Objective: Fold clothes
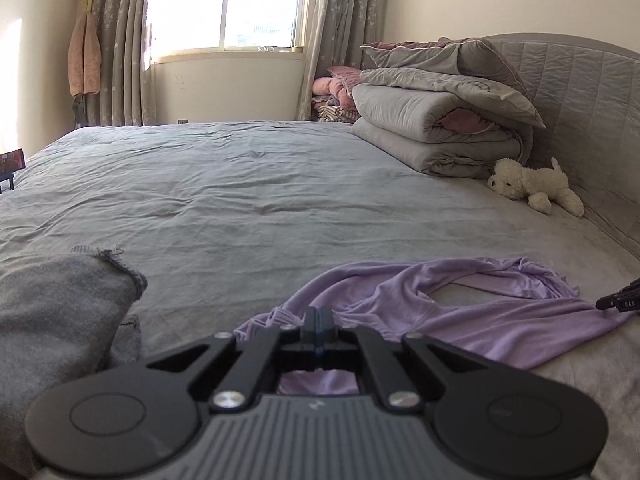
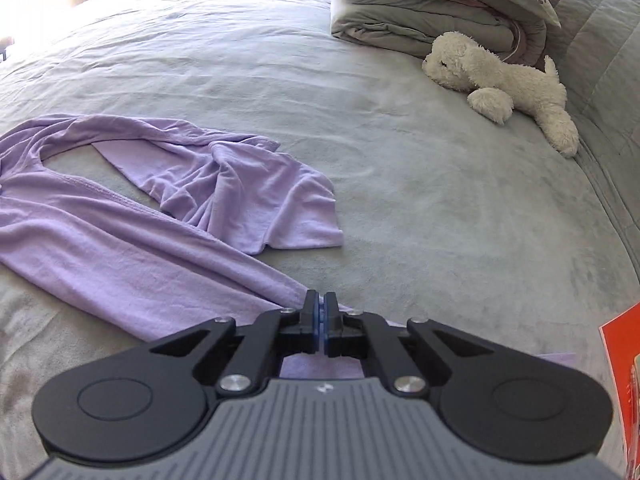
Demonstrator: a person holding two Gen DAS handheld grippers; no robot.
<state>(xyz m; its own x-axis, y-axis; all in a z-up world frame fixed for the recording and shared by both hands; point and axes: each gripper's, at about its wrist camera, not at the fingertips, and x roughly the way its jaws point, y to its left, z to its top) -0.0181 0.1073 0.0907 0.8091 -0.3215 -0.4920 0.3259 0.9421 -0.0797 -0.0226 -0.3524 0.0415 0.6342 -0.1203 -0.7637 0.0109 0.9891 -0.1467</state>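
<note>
A lilac long-sleeved top (image 1: 472, 316) lies crumpled on the grey bed, stretched between the two grippers. My left gripper (image 1: 319, 314) is shut on one edge of it. In the right wrist view the top (image 2: 120, 236) spreads to the left, one sleeve looped back over itself. My right gripper (image 2: 321, 300) is shut on a pulled-out corner of the top near the bed's front. The right gripper's tip (image 1: 618, 302) shows at the right edge of the left wrist view, at the end of the cloth.
A grey knitted garment (image 1: 60, 320) lies at the near left. Folded quilts and pillows (image 1: 440, 112) are stacked by the padded headboard (image 1: 580, 92). A white plush dog (image 2: 508, 84) lies beside them. An orange object (image 2: 624, 380) sits at the right edge.
</note>
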